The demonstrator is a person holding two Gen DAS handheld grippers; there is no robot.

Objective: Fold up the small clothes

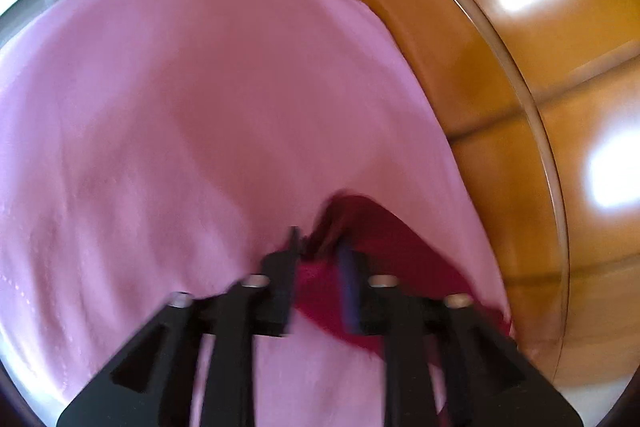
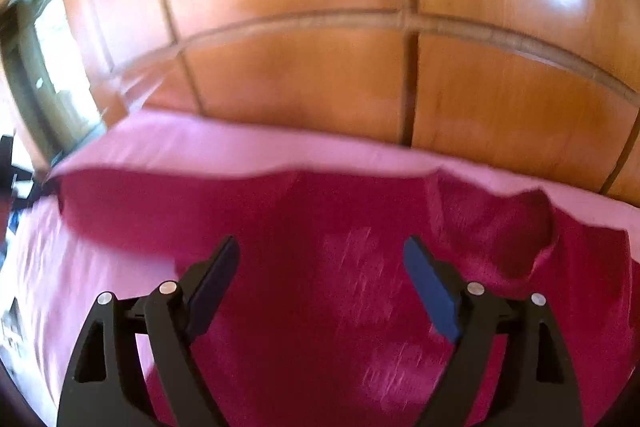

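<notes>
While both grippers' jaws gape, pink cloth (image 2: 280, 151) edge leaves wooden table (image 2: 300, 75) bare.

Garment (image 1: 200, 107) on table (image 1: 500, 67), near edge.

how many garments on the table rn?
1 that shows: a pink garment with a dark red inner side, spread on the wooden table under both claws. Anything beneath it would be hidden.

One cloth (image 1: 192, 99), pink on one face and dark red on the other. Two grippers, the left (image 1: 320, 263) and the right (image 2: 320, 267), two fingers each. One tiled floor (image 2: 300, 75) with two bright glare spots per view.
</notes>
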